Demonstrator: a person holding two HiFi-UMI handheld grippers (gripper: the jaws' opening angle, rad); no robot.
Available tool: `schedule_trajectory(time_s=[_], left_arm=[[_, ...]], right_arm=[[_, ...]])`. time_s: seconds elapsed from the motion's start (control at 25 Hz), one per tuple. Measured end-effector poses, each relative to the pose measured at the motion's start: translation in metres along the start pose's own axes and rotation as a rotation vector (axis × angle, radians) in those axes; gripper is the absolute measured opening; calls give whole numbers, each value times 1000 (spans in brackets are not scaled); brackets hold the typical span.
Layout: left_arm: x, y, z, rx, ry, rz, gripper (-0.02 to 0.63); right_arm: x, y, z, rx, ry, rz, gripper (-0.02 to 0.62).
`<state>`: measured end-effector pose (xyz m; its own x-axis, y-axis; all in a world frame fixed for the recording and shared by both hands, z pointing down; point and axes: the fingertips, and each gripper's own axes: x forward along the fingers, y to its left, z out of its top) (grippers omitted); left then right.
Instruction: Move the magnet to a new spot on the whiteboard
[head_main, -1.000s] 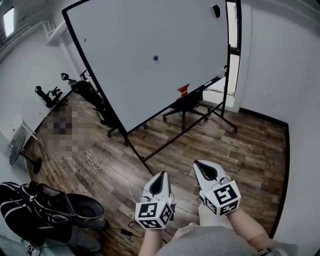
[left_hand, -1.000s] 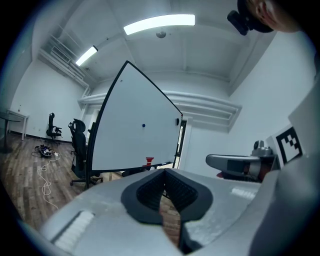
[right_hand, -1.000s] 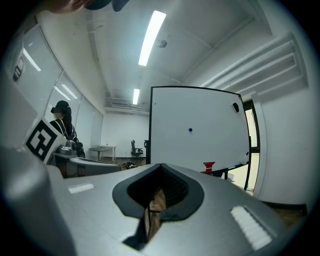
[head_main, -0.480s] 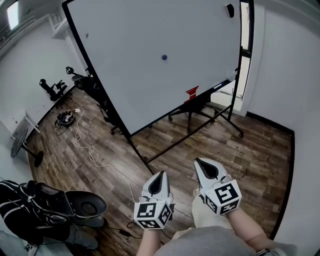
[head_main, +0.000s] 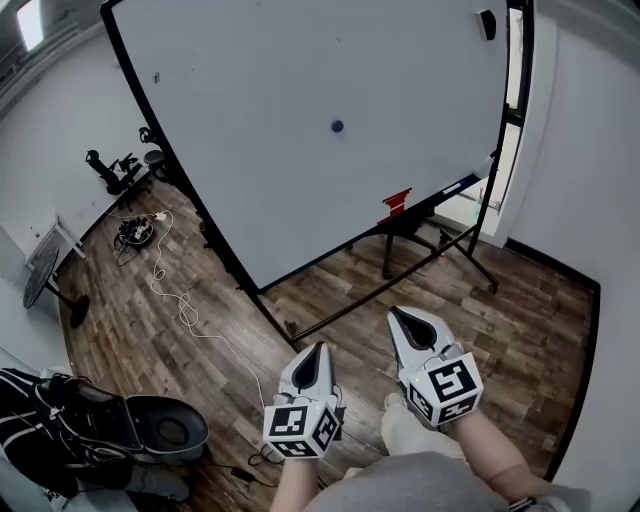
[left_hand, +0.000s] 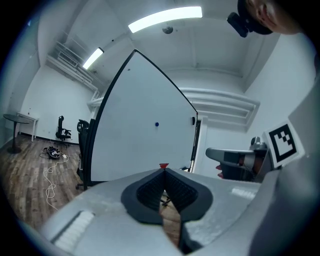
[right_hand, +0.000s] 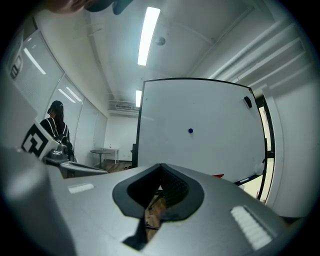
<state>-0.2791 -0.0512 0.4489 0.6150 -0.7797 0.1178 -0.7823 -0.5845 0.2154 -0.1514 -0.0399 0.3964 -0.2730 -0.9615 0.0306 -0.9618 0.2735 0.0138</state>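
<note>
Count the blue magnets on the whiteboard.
1. The magnet sits near the middle of the whiteboard. A tiny dot near its top left is too small to tell.

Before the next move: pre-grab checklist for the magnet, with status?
1. Magnet located on whiteboard: ok.
2. Right tool empty: ok.
3. Right tool open for the grab: not ok, shut.
4. Left tool out of the way: ok, shut, empty, held low.
5. Magnet within reach: not ok, both tools well short of the whiteboard.
6. Bare spot for placing: ok, whiteboard mostly blank.
</note>
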Motion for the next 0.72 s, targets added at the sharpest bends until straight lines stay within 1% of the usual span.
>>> schedule_trajectory(time_s=[0.16, 0.28, 0.48, 0.72], left_arm=[[37, 4, 9, 1, 2, 12, 3], [55, 6, 16, 2, 1, 24, 3], [108, 23, 29, 1, 8, 55, 3], [147, 34, 45, 2, -1, 89, 3]], right_arm=[[35, -32, 12, -15, -13, 3, 0], [55, -49, 19, -28, -14, 13, 0], [107, -86, 26, -26, -12, 40, 0], [153, -108, 39, -56, -20, 85, 0]])
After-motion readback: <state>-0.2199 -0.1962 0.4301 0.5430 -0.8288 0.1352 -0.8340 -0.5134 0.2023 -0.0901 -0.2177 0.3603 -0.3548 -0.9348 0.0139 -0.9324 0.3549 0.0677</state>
